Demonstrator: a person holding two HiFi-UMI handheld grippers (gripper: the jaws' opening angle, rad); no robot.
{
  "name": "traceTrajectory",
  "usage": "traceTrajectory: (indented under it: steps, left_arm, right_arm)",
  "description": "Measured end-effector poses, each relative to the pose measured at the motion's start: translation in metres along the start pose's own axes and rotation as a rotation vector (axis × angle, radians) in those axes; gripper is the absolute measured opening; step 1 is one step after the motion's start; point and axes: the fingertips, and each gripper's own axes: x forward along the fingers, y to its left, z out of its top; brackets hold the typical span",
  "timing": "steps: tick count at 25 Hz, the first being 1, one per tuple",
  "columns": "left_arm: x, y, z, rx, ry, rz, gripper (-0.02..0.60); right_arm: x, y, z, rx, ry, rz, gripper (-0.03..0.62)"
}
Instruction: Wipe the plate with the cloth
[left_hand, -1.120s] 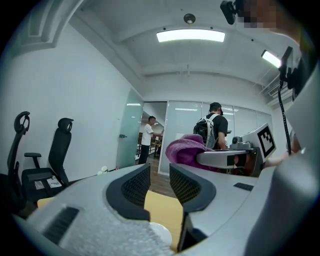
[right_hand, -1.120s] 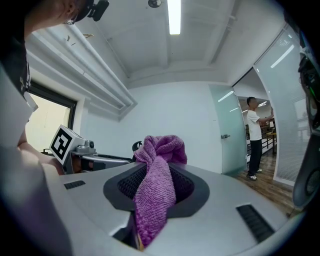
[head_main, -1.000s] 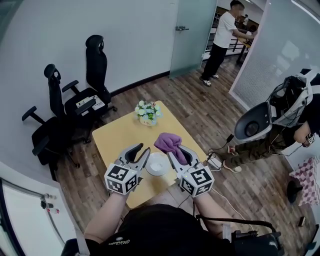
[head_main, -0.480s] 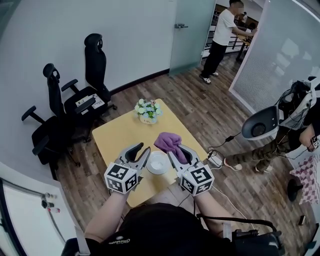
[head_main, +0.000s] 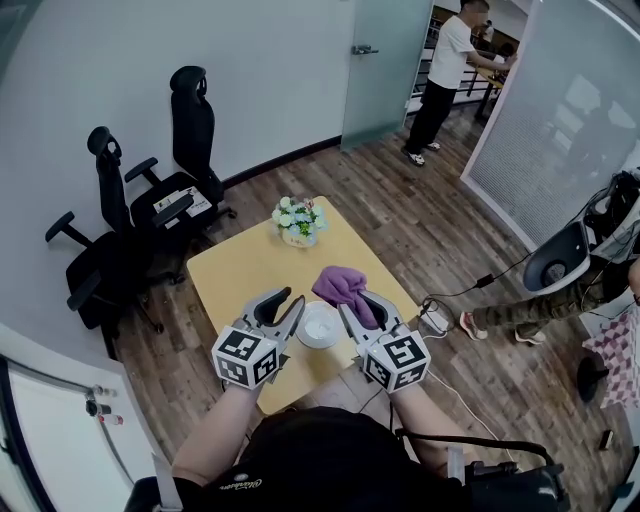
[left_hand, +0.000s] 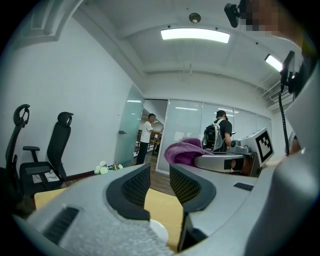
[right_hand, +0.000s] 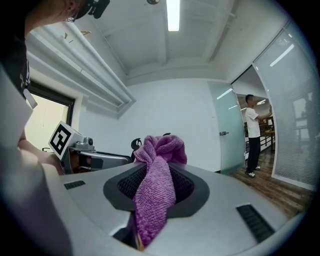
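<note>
A small white plate (head_main: 318, 325) lies on the yellow table (head_main: 245, 270) near its front edge, between my two grippers. My right gripper (head_main: 361, 306) is held just right of the plate and above it, shut on a purple cloth (head_main: 343, 287) that bunches up above the jaws. In the right gripper view the cloth (right_hand: 157, 187) hangs down between the jaws of that gripper (right_hand: 156, 186). My left gripper (head_main: 283, 306) hovers left of the plate, open, with nothing between its fingers (left_hand: 134, 186). The plate's edge (left_hand: 158, 230) shows below them.
A pot of white flowers (head_main: 298, 222) stands at the table's far edge. Black office chairs (head_main: 130, 220) stand to the left. One person (head_main: 443, 80) stands by the glass door; a second person with white gear (head_main: 575, 262) is at the right. Cables (head_main: 440, 322) trail on the floor.
Both grippers keep nearly the same place beside the plate, the cloth still held. The person with the white gear at the right has moved further right.
</note>
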Motion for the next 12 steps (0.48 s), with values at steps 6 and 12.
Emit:
traceTrajectory:
  steps: [6,12]
  left_arm:
    - [-0.0016,-0.0021,-0.0038,0.001,0.005,0.003,0.12]
    - [0.0008,0.001,0.0016,-0.004,0.006,0.002,0.12]
  right_arm:
    - [-0.003,0.0006,-0.0022,-0.001,-0.001,-0.001,0.097]
    - [0.0018,-0.0001,0.0031,-0.005,0.005,0.001,0.097]
